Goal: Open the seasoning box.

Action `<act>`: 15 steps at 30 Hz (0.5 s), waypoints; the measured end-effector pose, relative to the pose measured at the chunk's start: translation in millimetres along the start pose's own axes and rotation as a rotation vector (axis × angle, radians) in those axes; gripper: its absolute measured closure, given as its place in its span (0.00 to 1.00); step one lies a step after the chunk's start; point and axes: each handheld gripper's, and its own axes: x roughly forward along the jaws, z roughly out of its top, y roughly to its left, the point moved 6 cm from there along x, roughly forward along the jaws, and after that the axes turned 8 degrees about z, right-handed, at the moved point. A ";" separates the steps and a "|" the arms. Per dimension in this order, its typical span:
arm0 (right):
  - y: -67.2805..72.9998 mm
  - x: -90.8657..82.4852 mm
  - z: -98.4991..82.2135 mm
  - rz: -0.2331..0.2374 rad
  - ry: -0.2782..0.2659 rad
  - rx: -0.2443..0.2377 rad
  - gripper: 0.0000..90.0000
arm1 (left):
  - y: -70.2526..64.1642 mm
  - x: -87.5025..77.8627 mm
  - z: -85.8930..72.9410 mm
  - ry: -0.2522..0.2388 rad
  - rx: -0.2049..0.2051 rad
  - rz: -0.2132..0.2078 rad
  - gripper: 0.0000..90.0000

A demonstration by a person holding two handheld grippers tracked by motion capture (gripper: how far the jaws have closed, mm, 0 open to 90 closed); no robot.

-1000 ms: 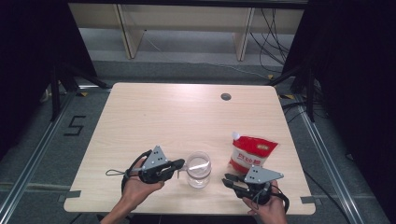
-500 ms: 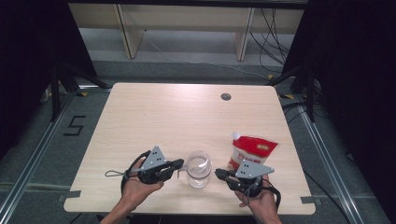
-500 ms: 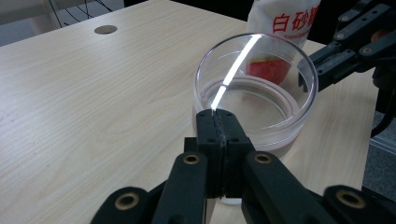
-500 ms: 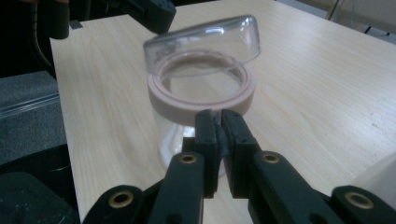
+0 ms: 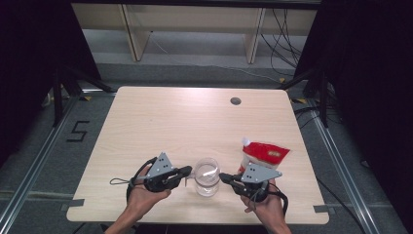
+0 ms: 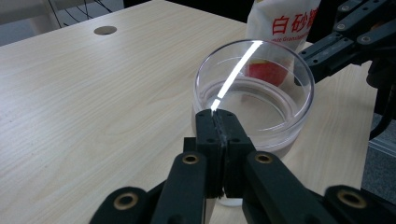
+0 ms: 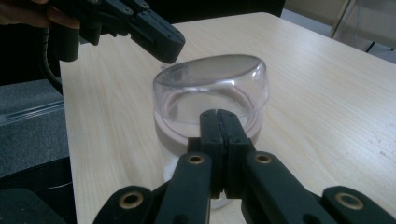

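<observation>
Two hand-held grippers are flanking a clear glass jar (image 5: pixel 207 175) at the near edge of the wooden table (image 5: pixel 160 122). Left gripper (image 5: pixel 189 170) is sitting with its jaws clenched together, empty, tips just beside the jar's rim. Right gripper (image 5: pixel 224 177) is facing it, its jaws having just been closing, now pressed together with nothing between them. Behind, a red-and-white sugar bag (image 5: pixel 264 153) is standing nearby.

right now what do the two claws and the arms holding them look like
Both the left claw and the right claw are black, each with two jointed jaws set with brass-coloured pivots, a grey three-cornered plate on top and a black trailing cable. The forearms are bare, with no sleeves.
</observation>
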 end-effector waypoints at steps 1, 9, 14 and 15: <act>-1.3 -0.9 0.8 0.003 0.005 -0.010 1.00 | 1.3 -0.4 0.7 -0.007 0.005 -0.007 0.91; -0.1 1.0 4.3 -0.007 0.016 -0.029 1.00 | 9.5 -13.3 -14.5 0.005 -0.014 0.016 0.72; -1.1 -2.5 1.6 -0.012 0.015 -0.023 1.00 | 8.6 -15.0 -4.7 -0.029 -0.010 0.017 0.79; -0.8 -3.0 1.1 -0.016 0.018 -0.020 1.00 | 7.3 -14.6 -3.0 -0.032 -0.006 0.013 0.82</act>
